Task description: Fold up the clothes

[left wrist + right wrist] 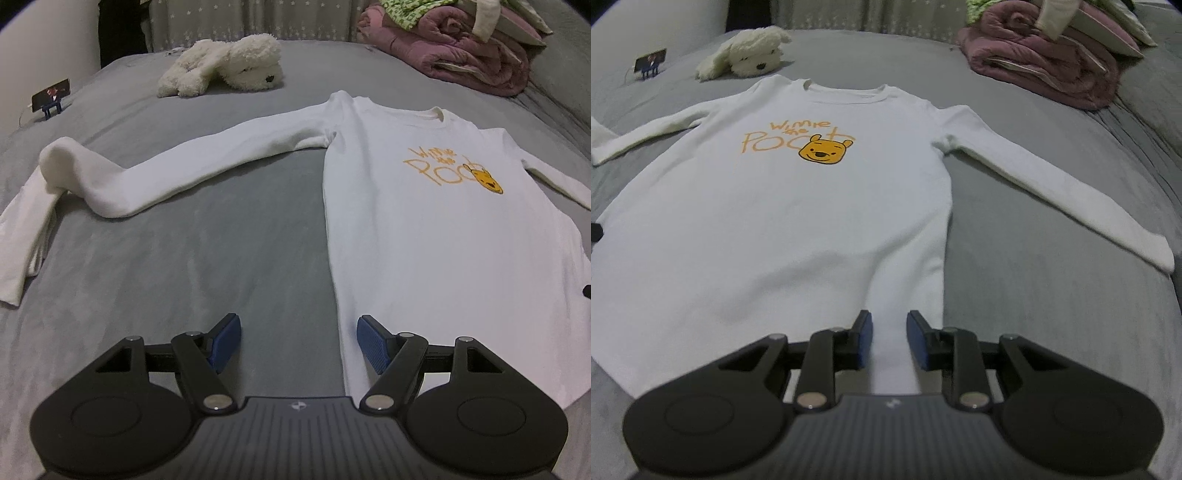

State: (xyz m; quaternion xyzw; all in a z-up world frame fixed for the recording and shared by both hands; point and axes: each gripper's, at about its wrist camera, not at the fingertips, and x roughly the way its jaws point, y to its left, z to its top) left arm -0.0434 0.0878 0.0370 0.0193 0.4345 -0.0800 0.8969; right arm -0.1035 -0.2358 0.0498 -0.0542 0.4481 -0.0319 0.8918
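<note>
The white long-sleeved cotton shirt with an orange bear print [783, 206] lies face up and flat on the grey bed [1034, 314], collar toward twelve o'clock. In the left wrist view its one sleeve [177, 173] stretches toward nine o'clock, humped and bent near the cuff; in the right wrist view the other sleeve [1052, 199] runs toward four o'clock. The left tongs [298, 341] stand wide open over the shirt's side edge near the hem, nothing between the pads. The right tongs [888, 338] are narrowly parted over the hem, gripping nothing that I can see. At eleven o'clock lies a cream plush toy dog [746, 57]; at one o'clock, a rolled pink quilt [1045, 70]; at ten o'clock, a small phone on a blue stand [650, 62].
</note>
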